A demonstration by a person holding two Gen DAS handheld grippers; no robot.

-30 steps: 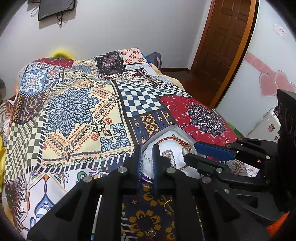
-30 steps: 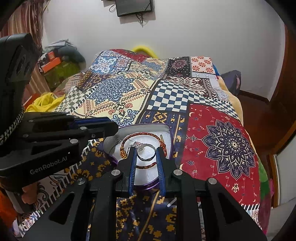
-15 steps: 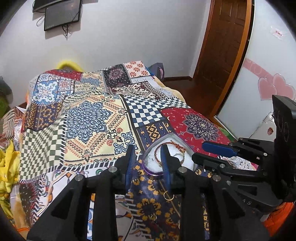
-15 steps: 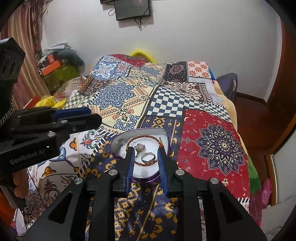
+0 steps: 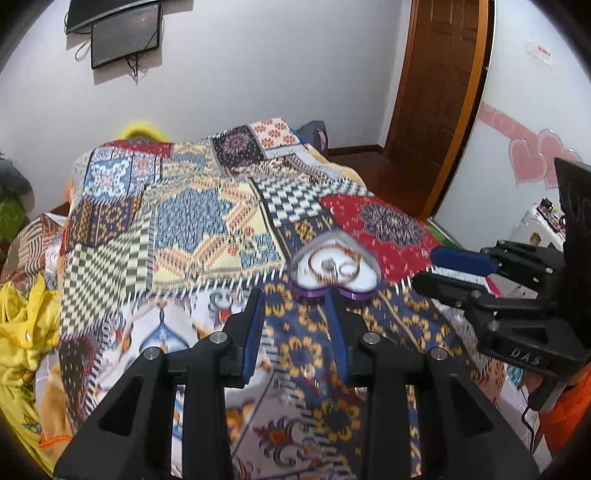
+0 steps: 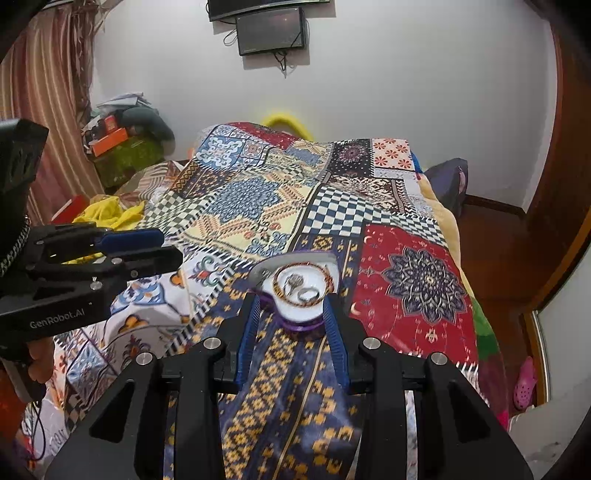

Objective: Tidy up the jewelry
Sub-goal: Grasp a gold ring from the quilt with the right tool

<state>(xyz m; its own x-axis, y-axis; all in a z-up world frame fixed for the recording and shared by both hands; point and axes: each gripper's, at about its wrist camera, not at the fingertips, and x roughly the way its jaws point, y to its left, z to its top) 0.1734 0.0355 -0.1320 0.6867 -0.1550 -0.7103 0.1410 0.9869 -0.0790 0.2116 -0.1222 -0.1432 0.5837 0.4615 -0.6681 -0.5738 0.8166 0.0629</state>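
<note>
A heart-shaped purple-rimmed jewelry box [image 5: 334, 267] with a white inside lies on the patchwork bedspread [image 5: 192, 218]; it also shows in the right wrist view [image 6: 301, 291]. It holds a beaded bangle [image 6: 325, 284], a ring [image 6: 308, 294] and a small pendant [image 6: 293, 281]. My left gripper [image 5: 295, 325] is open and empty, above the bed just short of the box. My right gripper [image 6: 293, 328] is open and empty, its fingers either side of the box's near tip. Each gripper shows at the side of the other's view.
Yellow cloth [image 5: 26, 325] lies at the bed's left. A wooden door [image 5: 439, 88] and a wall with pink hearts [image 5: 535, 158] are on the right. A screen [image 6: 271, 29] hangs on the far wall. Clutter [image 6: 122, 144] is piled at the back left.
Both grippers have pulled back and up from the box, which now looks smaller and farther off. The left gripper's jaws have opened wider. The jewelry stays in the box.
</note>
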